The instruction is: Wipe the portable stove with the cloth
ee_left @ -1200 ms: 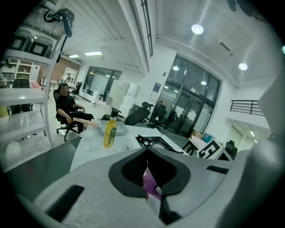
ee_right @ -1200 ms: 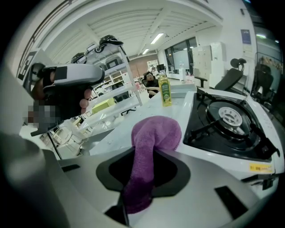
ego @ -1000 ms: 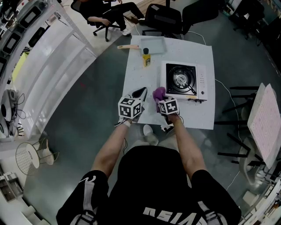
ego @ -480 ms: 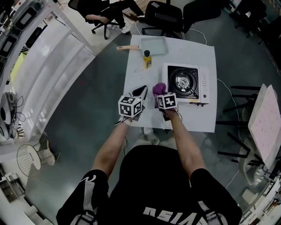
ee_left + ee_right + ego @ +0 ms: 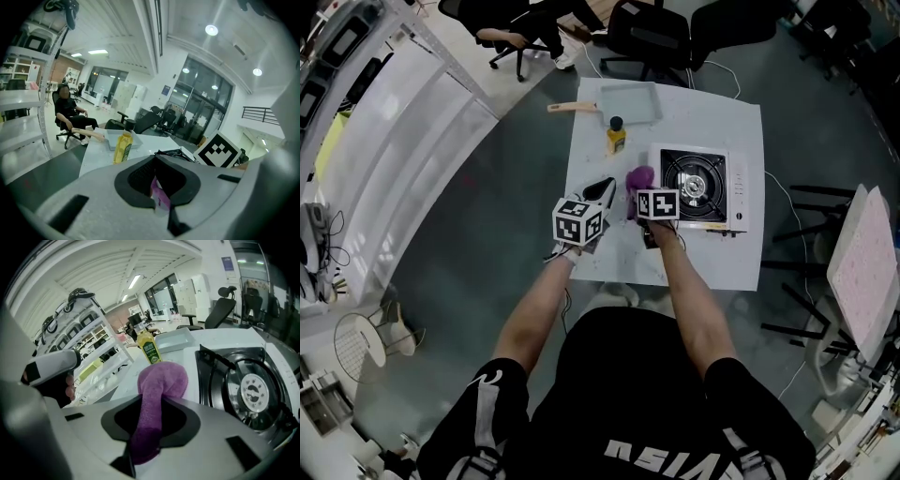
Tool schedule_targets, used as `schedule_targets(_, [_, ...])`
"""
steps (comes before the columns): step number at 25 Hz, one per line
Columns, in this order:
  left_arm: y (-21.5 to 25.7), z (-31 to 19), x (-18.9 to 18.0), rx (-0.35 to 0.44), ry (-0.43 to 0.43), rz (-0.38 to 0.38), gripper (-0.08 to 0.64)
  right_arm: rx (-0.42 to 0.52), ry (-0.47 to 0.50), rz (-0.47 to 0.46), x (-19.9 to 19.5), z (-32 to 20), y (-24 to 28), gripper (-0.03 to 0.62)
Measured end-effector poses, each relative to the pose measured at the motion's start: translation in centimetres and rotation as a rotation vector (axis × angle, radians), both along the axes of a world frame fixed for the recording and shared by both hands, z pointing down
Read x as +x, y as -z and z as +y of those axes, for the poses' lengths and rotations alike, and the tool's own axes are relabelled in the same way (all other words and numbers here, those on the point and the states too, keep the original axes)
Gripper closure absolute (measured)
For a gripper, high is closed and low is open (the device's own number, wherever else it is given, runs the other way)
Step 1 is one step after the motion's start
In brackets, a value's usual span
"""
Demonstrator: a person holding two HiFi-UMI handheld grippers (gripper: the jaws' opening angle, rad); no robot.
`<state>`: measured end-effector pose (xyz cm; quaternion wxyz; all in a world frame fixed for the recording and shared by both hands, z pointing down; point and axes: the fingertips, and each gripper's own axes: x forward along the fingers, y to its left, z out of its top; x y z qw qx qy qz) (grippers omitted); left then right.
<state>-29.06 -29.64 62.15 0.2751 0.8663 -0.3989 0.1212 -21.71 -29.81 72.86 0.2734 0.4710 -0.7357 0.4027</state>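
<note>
The cloth (image 5: pixel 161 378) is being pinched by the right gripper (image 5: pixel 151 425). The portable stove (image 5: pixel 698 183) is lying just rightward, toward the table's (image 5: pixel 712 253) right edge, farther from the left gripper (image 5: pixel 602 193).

- Head view: even, rather dim overhead light; the white rectangular tabletop (image 5: pixel 727 258) is brightest, and shadows are soft.
- Gripper views: fisheye bending, black corners; the round ceiling lamps (image 5: pixel 211 30) flare.
- The purple terry cloth (image 5: pixel 161 378) darkens into shadow at its lower end.
</note>
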Motion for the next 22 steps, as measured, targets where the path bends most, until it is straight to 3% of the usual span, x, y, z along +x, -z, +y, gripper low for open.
schedule_targets(10, [-0.8, -2.3, -0.8, -0.008, 0.003, -0.007, 0.551, 0.006, -0.100, 0.002, 2.2, -4.6, -0.5, 0.494])
schedule_targets(22, [-1.1, -3.4, -1.1, -0.023, 0.032, -0.020, 0.551, 0.027, -0.093, -0.030, 2.4, -7.3, 0.0, 0.494])
